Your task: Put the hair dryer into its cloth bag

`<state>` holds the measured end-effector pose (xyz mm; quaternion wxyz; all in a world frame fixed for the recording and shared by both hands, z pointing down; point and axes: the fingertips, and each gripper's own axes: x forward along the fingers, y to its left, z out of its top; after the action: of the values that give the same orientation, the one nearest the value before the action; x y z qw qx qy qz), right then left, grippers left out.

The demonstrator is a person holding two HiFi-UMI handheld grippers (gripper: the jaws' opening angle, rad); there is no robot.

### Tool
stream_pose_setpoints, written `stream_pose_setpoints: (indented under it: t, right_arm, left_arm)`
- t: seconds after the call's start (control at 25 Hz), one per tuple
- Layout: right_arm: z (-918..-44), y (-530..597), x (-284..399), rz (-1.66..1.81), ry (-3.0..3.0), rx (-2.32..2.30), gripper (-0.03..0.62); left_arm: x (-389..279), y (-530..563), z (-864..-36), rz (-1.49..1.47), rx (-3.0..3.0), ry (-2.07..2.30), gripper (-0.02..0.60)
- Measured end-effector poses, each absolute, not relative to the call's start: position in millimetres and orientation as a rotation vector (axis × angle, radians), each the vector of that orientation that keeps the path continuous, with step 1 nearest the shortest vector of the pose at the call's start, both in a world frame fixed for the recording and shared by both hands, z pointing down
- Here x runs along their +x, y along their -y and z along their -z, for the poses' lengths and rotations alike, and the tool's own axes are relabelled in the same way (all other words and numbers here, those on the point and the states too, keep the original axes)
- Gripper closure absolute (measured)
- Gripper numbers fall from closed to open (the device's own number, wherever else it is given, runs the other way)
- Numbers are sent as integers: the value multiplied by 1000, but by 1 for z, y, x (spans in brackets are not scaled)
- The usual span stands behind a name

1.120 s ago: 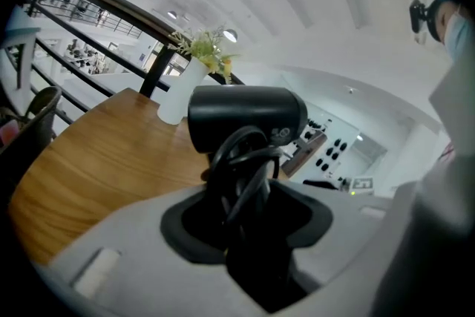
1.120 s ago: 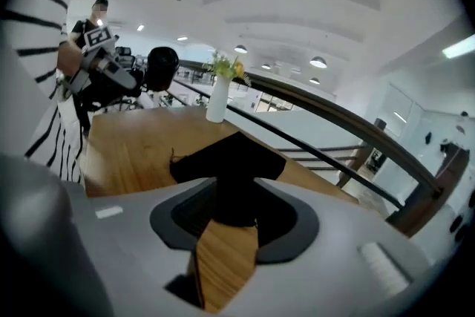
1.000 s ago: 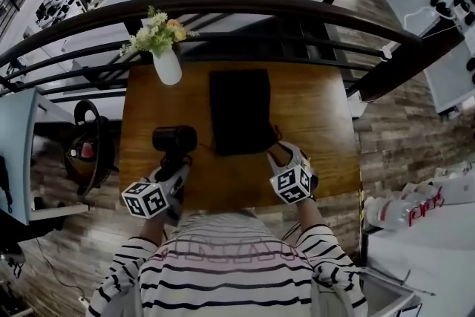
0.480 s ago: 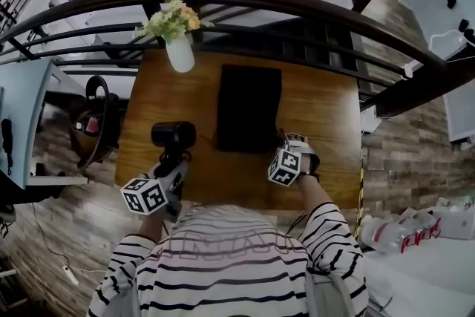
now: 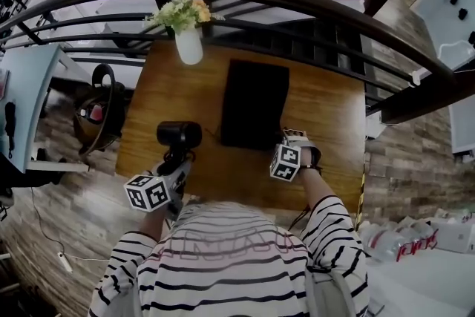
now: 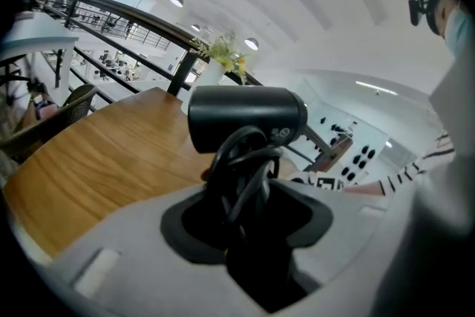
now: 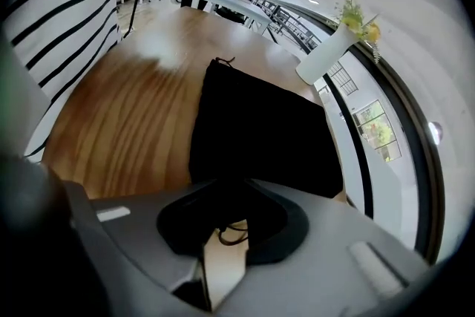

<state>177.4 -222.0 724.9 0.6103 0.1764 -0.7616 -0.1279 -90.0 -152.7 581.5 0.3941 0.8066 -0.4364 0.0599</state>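
The black hair dryer (image 5: 178, 135) stands up off the wooden table (image 5: 326, 115) at the left, its cord wound round the handle. My left gripper (image 5: 177, 163) is shut on that handle; in the left gripper view the dryer (image 6: 245, 117) rises straight out of the gripper (image 6: 241, 185). The black cloth bag (image 5: 254, 104) lies flat in the middle of the table. My right gripper (image 5: 286, 139) points steeply down at the bag's near right corner. Its jaws are closing, with the bag's edge (image 7: 260, 130) and a loose drawstring at the gripper (image 7: 226, 226); a strip of table still shows between the jaws.
A white vase of flowers (image 5: 188, 41) stands at the table's far left corner. A dark curved railing (image 5: 297, 0) runs behind the table. A chair (image 5: 100, 111) stands off the left edge. The person's striped shirt fills the near side.
My right gripper has dropped onto the bag's near right corner and rolled, and its jaws have narrowed. The left gripper and the dryer have shifted only slightly.
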Motion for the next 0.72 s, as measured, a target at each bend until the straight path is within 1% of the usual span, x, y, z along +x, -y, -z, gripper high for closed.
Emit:
stream_pose_setpoints:
  t: [0.04,0.12,0.16,0.36,0.72]
  right_arm:
    - [-727,221,178,287,1756,404,533]
    - [-729,220,177,258,1757,404,567]
    - [-730,220,177,232,1764,408,572]
    - [-721,218,169,36,1852,461,580]
    - [-668,220,122,-778,2234,662,583]
  left_arm:
    - [-90,151,-583,-162,2049,1101,416]
    - [-89,150,-585,-181,2056,1088,416]
    - [-89,151,-587,-191,2060,1082,416]
    - [-85,151,-594,-249,2080,1047,416]
    - [-81,148,-604,-368,2119,973,416]
